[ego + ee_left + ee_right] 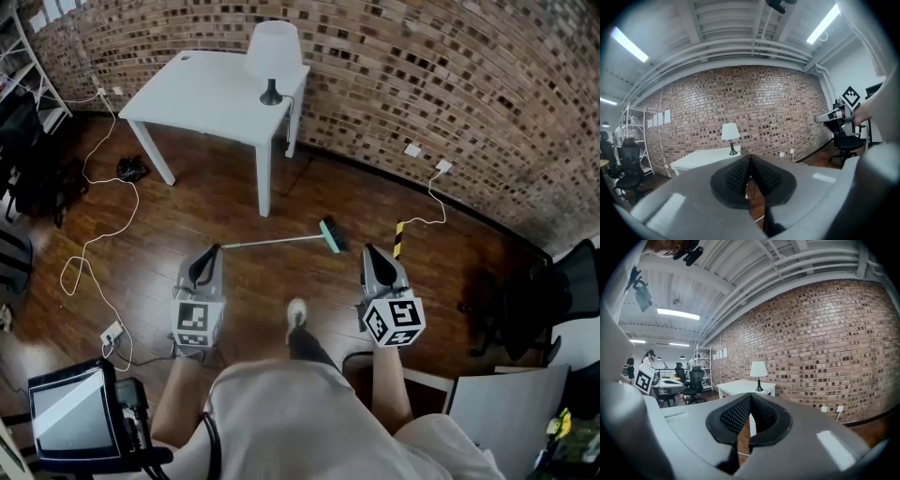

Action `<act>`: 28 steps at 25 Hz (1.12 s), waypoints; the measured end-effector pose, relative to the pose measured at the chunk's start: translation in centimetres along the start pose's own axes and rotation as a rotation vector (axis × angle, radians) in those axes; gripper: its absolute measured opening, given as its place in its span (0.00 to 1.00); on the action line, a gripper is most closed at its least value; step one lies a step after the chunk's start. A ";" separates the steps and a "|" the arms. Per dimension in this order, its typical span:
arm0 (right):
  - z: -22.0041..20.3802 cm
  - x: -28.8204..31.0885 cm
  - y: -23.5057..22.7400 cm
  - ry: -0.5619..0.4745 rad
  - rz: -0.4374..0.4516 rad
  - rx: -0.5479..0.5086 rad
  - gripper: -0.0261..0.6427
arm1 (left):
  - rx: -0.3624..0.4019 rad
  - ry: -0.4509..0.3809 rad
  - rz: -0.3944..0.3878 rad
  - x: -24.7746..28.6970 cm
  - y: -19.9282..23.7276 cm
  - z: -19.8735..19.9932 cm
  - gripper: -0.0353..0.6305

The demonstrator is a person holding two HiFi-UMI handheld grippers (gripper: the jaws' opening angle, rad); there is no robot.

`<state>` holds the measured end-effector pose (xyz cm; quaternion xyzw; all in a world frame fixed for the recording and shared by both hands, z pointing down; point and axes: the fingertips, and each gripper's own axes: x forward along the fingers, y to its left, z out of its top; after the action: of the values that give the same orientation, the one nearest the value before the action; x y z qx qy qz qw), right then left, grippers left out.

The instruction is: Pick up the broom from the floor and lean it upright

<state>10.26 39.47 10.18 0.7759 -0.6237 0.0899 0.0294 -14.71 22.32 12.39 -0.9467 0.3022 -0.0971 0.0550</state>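
Lying on glossy wood floor (246, 289), slim broom (281, 241); left gripper (214, 251) and right gripper (367, 250): ribbed fingers (736, 176) pressed together.

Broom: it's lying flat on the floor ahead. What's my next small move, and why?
Probably open the left gripper and dip it toward the broom handle: its jaws are shut and empty, and the handle's end lies on the floor nearest that gripper.

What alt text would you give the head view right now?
A broom lies flat on the wooden floor, green head to the right, in front of a white table with a lamp. The left gripper and right gripper hover near it, both shut and empty.
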 end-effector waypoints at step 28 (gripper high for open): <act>1.4 18.1 -12.0 0.075 0.129 -0.001 0.06 | 0.024 0.076 0.082 19.8 1.6 2.2 0.05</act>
<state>25.83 24.50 12.83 0.7301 -0.6710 0.1203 0.0470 0.69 9.56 12.93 -0.9285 0.3412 -0.1344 0.0589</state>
